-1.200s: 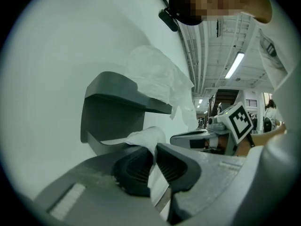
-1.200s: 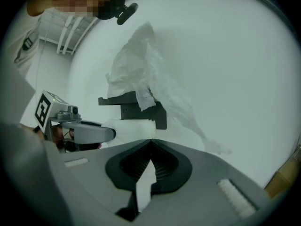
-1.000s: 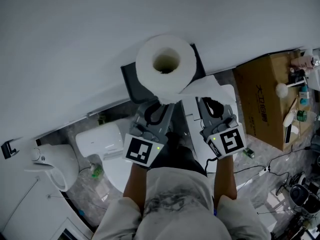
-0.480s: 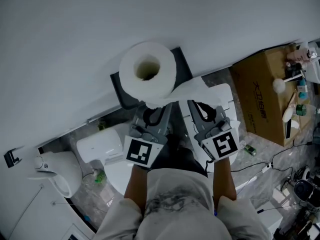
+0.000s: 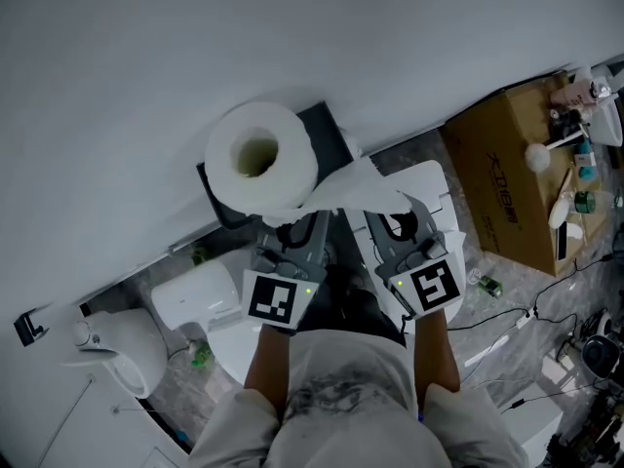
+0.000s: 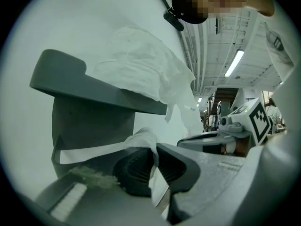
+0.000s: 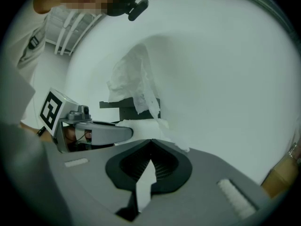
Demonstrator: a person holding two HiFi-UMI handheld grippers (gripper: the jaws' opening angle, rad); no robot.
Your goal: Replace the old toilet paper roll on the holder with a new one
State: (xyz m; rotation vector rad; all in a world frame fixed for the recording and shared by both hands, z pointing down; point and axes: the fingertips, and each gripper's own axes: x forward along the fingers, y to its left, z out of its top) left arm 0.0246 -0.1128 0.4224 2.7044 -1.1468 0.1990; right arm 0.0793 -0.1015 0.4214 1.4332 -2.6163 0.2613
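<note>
Two grippers are clenched on thin paper. The left gripper (image 5: 292, 224), whose jaws have just been closing, is pinched on a paper strip (image 6: 143, 138). It is held just beneath the toilet paper roll (image 5: 258, 156), which is seated on the dark holder (image 5: 329, 133) ahead of and above it. The right gripper (image 5: 392, 220) is shut on the loose tail (image 5: 359, 188) draped over its tip. A tear seems intended. Both pinches should be kept firm and the paper drawn apart slowly, so that the roll is not spun.
</note>
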